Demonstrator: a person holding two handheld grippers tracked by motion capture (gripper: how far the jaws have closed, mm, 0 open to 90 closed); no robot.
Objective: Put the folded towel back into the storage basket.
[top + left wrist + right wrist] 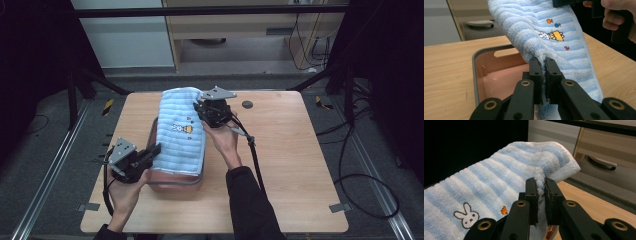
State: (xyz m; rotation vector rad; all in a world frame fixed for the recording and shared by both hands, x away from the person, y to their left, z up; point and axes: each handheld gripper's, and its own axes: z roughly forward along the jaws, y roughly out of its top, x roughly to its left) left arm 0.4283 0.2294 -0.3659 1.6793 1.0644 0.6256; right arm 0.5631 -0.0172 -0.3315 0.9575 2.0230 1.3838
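A blue-and-white striped towel (181, 131) with a small rabbit picture hangs stretched over a pink tub (172, 182) on the wooden table. My left gripper (154, 150) is shut on the towel's near left edge (541, 61), just above the tub (499, 80). My right gripper (202, 111) is shut on the towel's far edge (540, 176), holding that end higher than the near one. In the left gripper view the right hand (616, 17) shows at the top right, beyond the towel (549, 32). The rabbit picture (466, 216) faces up.
The tub has a grey rim (475, 75) and a handle slot in its far wall. A small dark round mark (247, 104) lies on the table (295, 160) right of the towel. Cables trail from both grippers. Dark floor and metal frame legs surround the table.
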